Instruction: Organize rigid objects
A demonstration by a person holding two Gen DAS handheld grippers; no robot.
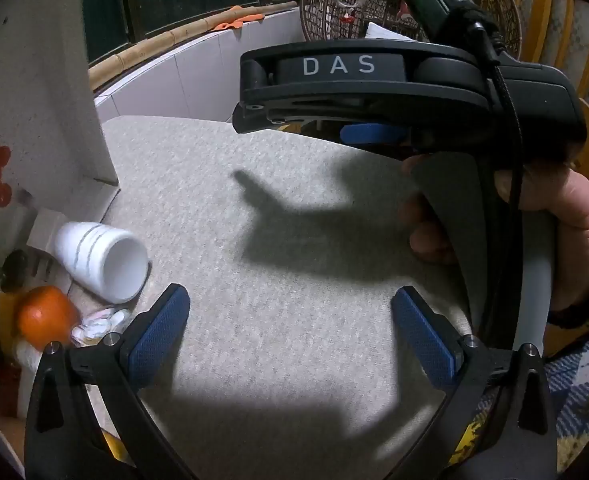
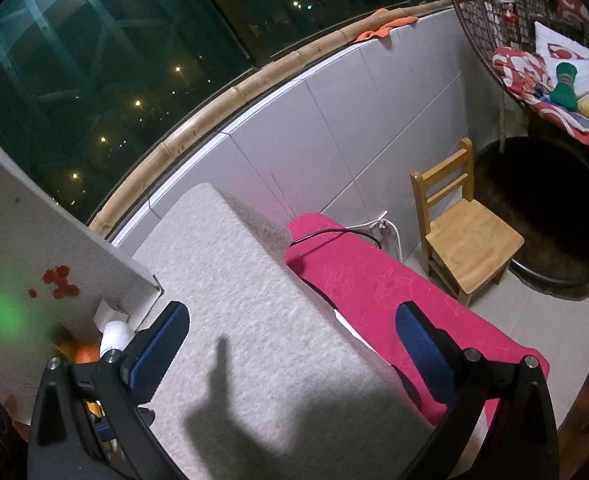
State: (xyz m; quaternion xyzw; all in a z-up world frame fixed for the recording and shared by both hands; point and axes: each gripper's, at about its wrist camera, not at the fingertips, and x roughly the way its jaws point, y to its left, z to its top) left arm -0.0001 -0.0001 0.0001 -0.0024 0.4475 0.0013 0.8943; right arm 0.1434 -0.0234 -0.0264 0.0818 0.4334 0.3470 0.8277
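Observation:
A white cup with grey stripes (image 1: 102, 260) lies on its side at the left edge of the grey felt mat (image 1: 274, 200), its mouth facing me. Below it sit an orange ball-like thing (image 1: 46, 316) and a crumpled white and pink wrapper (image 1: 102, 324). My left gripper (image 1: 292, 336) hangs open over bare mat, to the right of the cup, with nothing between its blue pads. The right gripper (image 2: 294, 344) is open too, above the mat's right edge, holding nothing. Its black housing (image 1: 374, 80), held by a hand (image 1: 566, 208), shows in the left wrist view. The cup (image 2: 114, 336) and orange thing (image 2: 86, 354) peek past its left finger.
A white board with red spots (image 1: 34, 120) stands along the mat's left side. Right of the mat lies a pink mat (image 2: 374, 280) with a black cable across it. A small wooden chair (image 2: 462, 236), a hanging wicker chair (image 2: 534, 40) and a tiled low wall (image 2: 334, 120) lie beyond.

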